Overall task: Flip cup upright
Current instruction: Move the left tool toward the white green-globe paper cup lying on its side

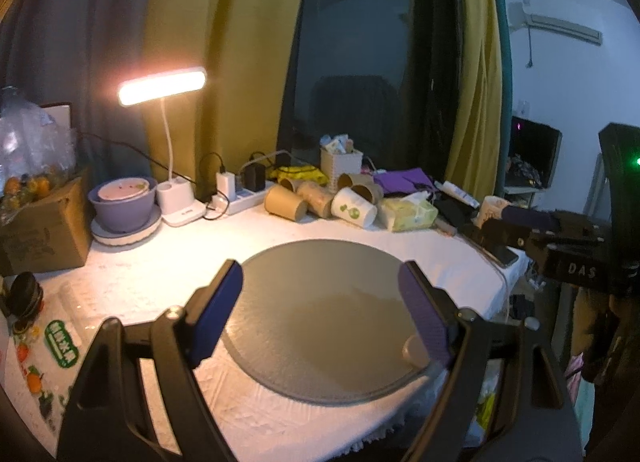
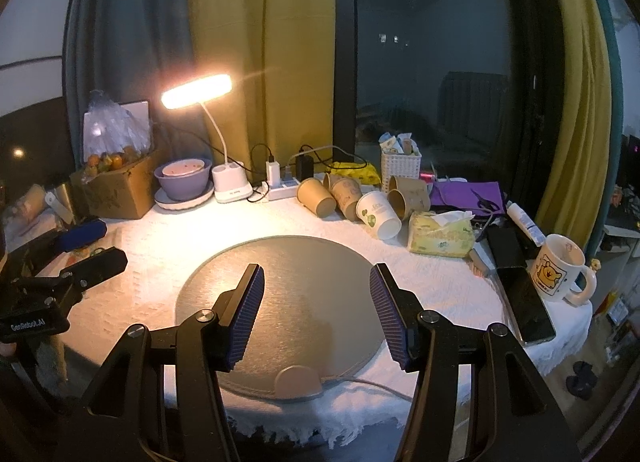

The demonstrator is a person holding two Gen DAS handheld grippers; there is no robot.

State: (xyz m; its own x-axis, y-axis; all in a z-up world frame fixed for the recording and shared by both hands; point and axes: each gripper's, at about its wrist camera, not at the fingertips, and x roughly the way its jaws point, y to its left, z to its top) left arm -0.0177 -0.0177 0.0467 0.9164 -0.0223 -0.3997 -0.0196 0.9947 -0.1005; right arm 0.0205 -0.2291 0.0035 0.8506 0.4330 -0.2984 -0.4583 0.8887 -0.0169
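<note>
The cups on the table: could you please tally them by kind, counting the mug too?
Brown paper cups: 5, as far as the pile shows
White paper cup with green print: 1
Ceramic mug: 1
Total: 7

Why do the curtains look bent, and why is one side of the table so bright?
Both views come through fisheye lenses, so the curtains bow outward and the corners go black. In the right wrist view the desk lamp blows out to glare and lights the round mat warmly; the mug sits dimmer. In the left wrist view the lamp glares too, and the right edge is dark and soft.
</note>
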